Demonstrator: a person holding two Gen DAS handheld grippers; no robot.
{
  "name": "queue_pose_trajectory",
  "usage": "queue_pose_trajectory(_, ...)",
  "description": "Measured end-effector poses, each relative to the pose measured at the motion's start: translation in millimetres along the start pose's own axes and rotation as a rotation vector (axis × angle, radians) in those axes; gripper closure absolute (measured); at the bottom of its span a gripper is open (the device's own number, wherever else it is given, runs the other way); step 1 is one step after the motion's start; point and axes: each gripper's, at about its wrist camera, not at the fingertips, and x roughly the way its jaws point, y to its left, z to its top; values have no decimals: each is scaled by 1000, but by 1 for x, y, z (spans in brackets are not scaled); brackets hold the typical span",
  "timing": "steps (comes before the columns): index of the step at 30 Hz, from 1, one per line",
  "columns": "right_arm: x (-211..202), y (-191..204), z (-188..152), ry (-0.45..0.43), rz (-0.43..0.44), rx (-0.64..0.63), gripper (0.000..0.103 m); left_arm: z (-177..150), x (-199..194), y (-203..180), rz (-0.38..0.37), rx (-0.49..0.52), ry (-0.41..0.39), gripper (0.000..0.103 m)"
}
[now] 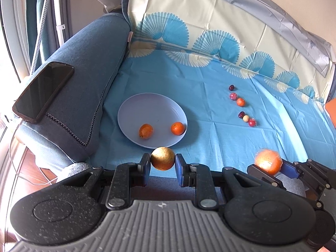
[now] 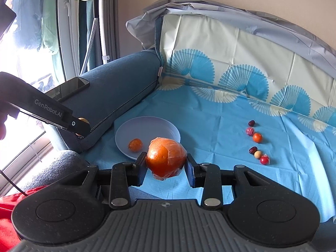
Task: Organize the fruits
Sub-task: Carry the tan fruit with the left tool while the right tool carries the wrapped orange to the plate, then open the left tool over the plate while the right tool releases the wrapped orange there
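A pale plate [image 1: 134,109] [image 2: 159,128] lies on the blue cloth with two small oranges [image 1: 146,131] [image 1: 177,128] in it. My left gripper [image 1: 162,161] is shut on a small golden-brown round fruit [image 1: 162,158], held just in front of the plate's near rim. My right gripper [image 2: 166,163] is shut on a large orange wrapped in clear film [image 2: 166,159] [image 1: 268,162], to the right of the left gripper. In the right wrist view one small orange [image 2: 135,145] shows in the plate; the other is hidden behind the wrapped orange.
Several small fruits lie in a row on the cloth at the right, among them a small orange [image 1: 240,102] [image 2: 257,137] and dark red ones [image 1: 231,87]. A black phone [image 1: 42,91] rests on the blue sofa arm [image 1: 88,79] left of the plate.
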Motion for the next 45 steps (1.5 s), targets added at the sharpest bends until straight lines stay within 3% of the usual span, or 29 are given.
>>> queue_pose_trajectory(13,12,-1,0,38,6,-3,64,3,14,6,10,-6,20,76)
queue_pose_trajectory(26,58,14,17,72,59,-41,64,35,46,16,60,12,31,76)
queue_pose_trajectory(45,177,10,36,181,90,-13,63,99,168,24,99,62,118,76)
